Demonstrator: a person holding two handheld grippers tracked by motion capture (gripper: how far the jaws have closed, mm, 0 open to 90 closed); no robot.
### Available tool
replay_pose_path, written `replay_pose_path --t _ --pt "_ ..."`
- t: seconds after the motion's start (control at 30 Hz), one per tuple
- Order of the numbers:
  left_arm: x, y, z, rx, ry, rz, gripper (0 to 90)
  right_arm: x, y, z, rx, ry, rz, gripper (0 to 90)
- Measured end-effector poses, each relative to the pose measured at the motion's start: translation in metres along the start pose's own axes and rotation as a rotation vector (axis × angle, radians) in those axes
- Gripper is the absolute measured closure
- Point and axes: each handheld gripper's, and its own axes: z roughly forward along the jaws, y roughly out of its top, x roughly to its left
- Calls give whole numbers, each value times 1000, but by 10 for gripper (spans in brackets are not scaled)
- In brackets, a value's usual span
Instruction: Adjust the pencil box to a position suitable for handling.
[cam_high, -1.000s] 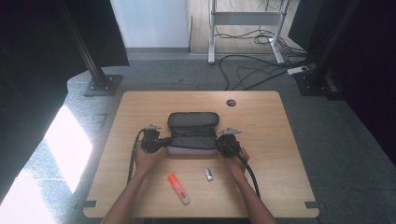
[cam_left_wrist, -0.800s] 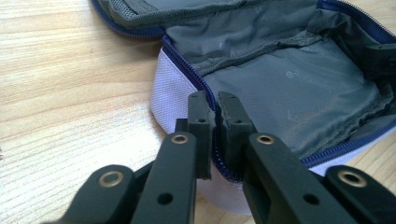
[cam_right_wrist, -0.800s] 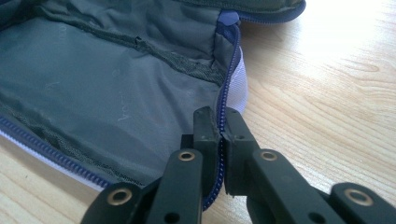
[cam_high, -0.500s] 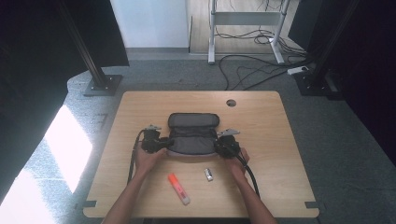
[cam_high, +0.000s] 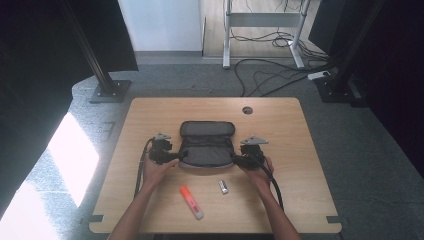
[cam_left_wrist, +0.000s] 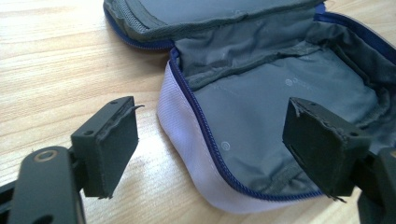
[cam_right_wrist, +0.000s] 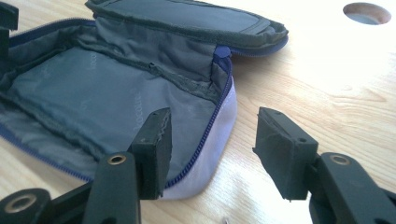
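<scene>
A dark grey pouch (cam_high: 207, 150) lies unzipped in the middle of the table, its lid (cam_high: 207, 129) folded back away from me. Grey lining (cam_left_wrist: 280, 102) and a blue zipper (cam_left_wrist: 196, 112) line its pale outer wall (cam_right_wrist: 219, 135). My left gripper (cam_high: 179, 156) is at the pouch's left end, and my right gripper (cam_high: 235, 159) is at its right end. Both have just been opening. In the left gripper view the jaws (cam_left_wrist: 215, 147) straddle the pouch's rim without touching it. The right gripper (cam_right_wrist: 219, 151) stands the same way, one pad (cam_right_wrist: 156, 144) over the lining.
An orange highlighter (cam_high: 191, 195) and a small silver object (cam_high: 223, 187) lie near the front edge between my forearms. A round cable hole (cam_high: 247, 110) sits at the back of the wooden table (cam_high: 300, 200). Cables trail from both grippers toward me.
Both hands stay at the pouch's two ends with hardly any shift. The pouch, the highlighter and the silver object lie where they were.
</scene>
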Motion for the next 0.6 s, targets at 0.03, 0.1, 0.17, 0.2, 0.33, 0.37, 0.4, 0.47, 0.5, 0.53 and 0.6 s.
replay_pose_path --t 0.03,0.1,0.17,0.2,0.33,0.37,0.4,0.47,0.5,0.53,0.6 --pt "0 -1 -1 -2 -2 3 193 0 -1 -3 -3 1 -10 448" --pt "0 -2 -5 -7 -6 4 193 -1 -3 -7 -14 12 -12 443" --pt "0 -4 -9 -7 -11 9 193 -2 -5 -11 -17 25 -12 435" --pt "0 -4 -9 -7 -11 9 193 -2 -5 -11 -17 25 -12 435" --pt "0 -9 -15 -8 -24 10 196 -6 -11 -17 -22 38 -6 431" --pt "1 -11 -17 -8 -25 14 196 -7 -13 -18 -22 41 -9 432" --pt "1 -12 -18 -7 -27 16 200 -9 -15 -20 -27 40 -14 434" --pt "1 -16 -22 -15 -28 23 209 -11 -20 -22 -23 41 -13 434" --pt "1 -16 -22 -15 -28 23 211 -12 -22 -23 -25 42 -9 434" --pt "1 -18 -24 -20 -31 23 211 -12 -22 -23 -25 42 -9 434" --pt "2 -22 -29 -27 -40 26 212 -15 -27 -28 -23 47 -7 434"
